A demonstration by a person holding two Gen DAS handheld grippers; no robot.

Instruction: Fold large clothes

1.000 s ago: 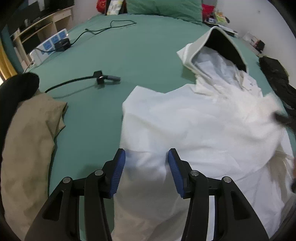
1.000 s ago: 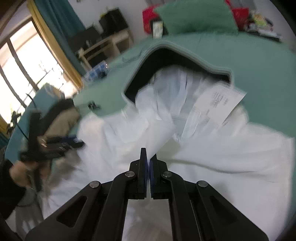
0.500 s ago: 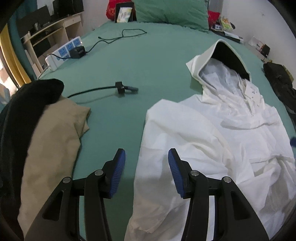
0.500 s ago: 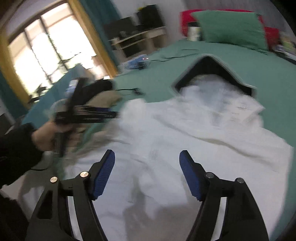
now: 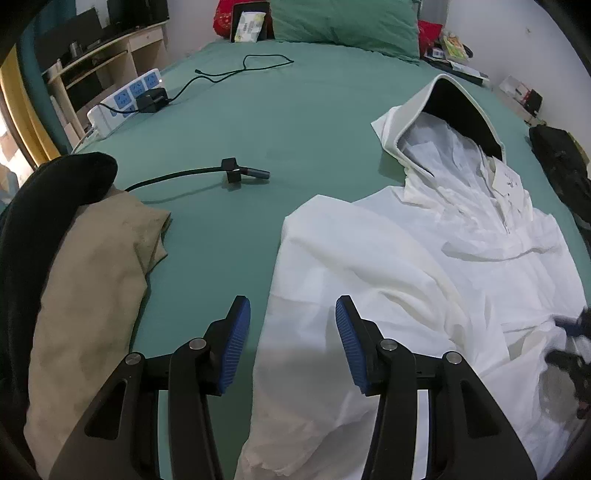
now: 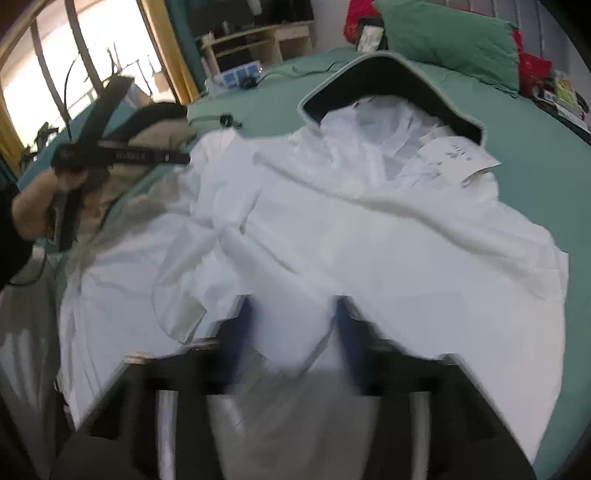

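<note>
A large white hooded garment (image 5: 424,258) lies spread on the green bed (image 5: 295,122), hood with dark lining (image 5: 454,107) at the far end. Its left sleeve is folded over the body. It also fills the right wrist view (image 6: 369,240). My left gripper (image 5: 291,339) is open and empty, above the garment's near left edge. My right gripper (image 6: 291,325) is open, blurred, low over the garment's lower middle with white cloth between its fingers. In the left wrist view the right gripper (image 5: 569,354) shows at the far right edge. The left gripper (image 6: 110,147) shows at left in the right wrist view.
A beige garment (image 5: 88,288) and a black one (image 5: 44,199) lie piled on the bed's left. A black cable with plug (image 5: 232,171), a power strip (image 5: 125,98) and a black bag (image 5: 561,166) lie around. Green pillow (image 5: 343,18) at the head.
The right gripper opened, let go of the cloth it pinched, and has dropped low over the garment's lower part. The left gripper drew back from the garment; the sleeve now lies folded over.
</note>
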